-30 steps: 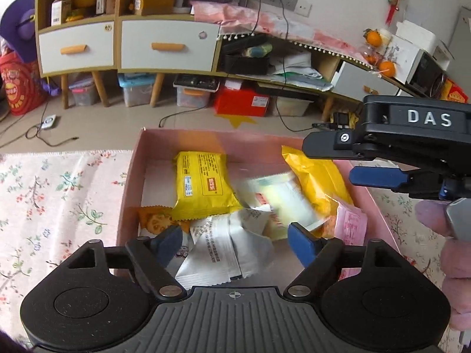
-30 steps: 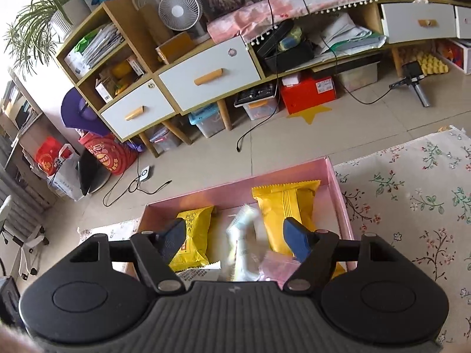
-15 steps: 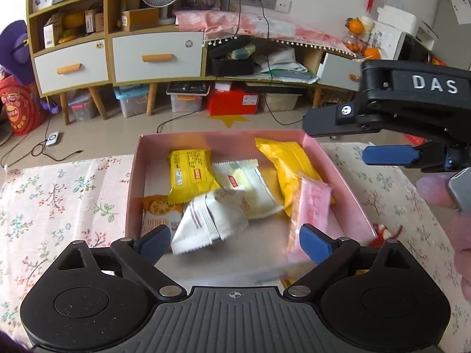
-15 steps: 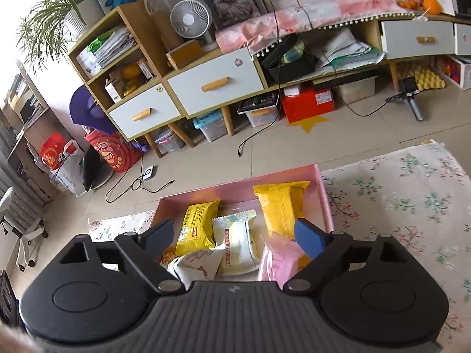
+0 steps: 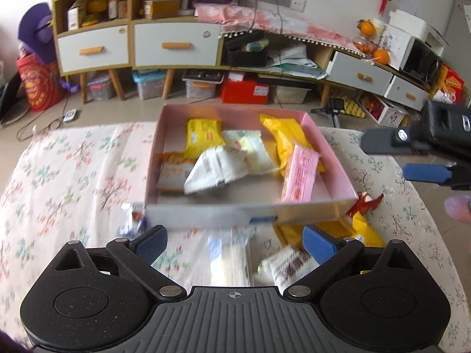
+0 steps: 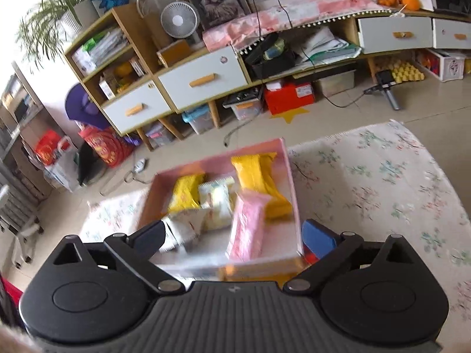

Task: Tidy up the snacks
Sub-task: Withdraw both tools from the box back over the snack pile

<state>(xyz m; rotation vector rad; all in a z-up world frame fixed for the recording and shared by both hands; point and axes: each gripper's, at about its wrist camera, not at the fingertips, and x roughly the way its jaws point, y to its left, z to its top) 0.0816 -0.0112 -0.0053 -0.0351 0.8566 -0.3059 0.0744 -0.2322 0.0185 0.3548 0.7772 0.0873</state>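
A pink box sits on the floral tablecloth and holds several snack packets: two yellow ones, a white one, a pale one and a pink one. The box also shows in the right wrist view. Loose snacks lie in front of it: a white packet, another white packet and a yellow one. My left gripper is open and empty above these. My right gripper is open and empty, near the box's front; it also shows in the left wrist view.
A small packet lies by the box's front left corner and a red wrapper by its front right corner. The floral cloth covers the table. Beyond the table's far edge stand shelves and drawers.
Both grippers have pulled back from the box. A pale packet and a pink packet dropped into the box and lie still. Loose snacks in front of the box have come into view.
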